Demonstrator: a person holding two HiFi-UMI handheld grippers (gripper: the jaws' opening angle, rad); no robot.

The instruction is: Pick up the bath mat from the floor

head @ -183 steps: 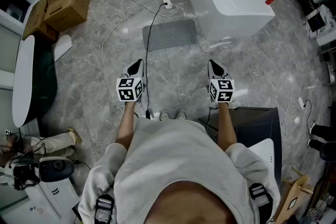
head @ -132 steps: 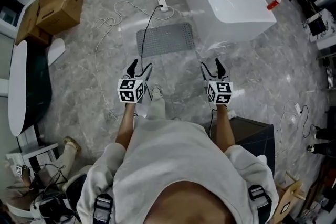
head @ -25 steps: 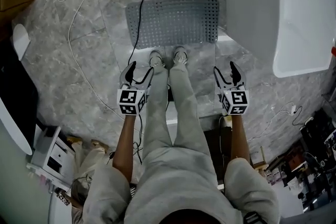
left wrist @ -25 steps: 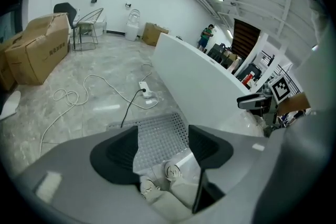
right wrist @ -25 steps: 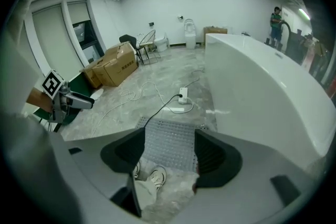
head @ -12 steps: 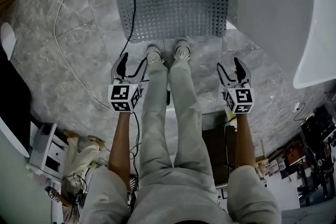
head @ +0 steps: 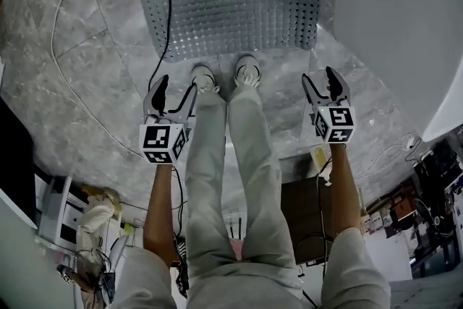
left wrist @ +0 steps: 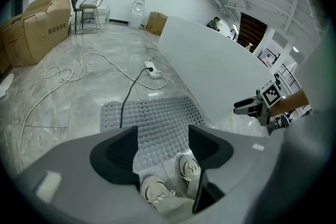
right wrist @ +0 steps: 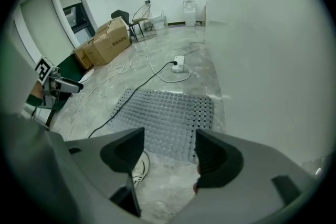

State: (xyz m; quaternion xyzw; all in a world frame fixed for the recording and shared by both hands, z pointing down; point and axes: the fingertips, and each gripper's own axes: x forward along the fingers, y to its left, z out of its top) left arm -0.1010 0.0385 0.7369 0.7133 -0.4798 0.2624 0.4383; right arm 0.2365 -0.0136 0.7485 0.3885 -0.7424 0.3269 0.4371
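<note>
A grey perforated bath mat (head: 235, 7) lies flat on the marble floor beside the white bathtub (head: 394, 18), just beyond the person's shoes (head: 224, 76). It also shows ahead in the left gripper view (left wrist: 152, 118) and the right gripper view (right wrist: 168, 115). My left gripper (head: 171, 89) hangs open above the floor, short of the mat's near left corner. My right gripper (head: 324, 80) is open too, short of the near right corner. Nothing is between either pair of jaws.
A black cable (head: 168, 18) crosses the mat's left part and runs to a white power strip (left wrist: 152, 72). A white cord (head: 54, 47) loops over the floor at left. Cardboard boxes (left wrist: 37, 18) stand far back. Clutter and a dark case (head: 307, 213) lie behind the person.
The person has stepped and bent closer to the mat, which looks larger and nearer. Both grippers have come forward and lower towards its near edge, still open and empty.
</note>
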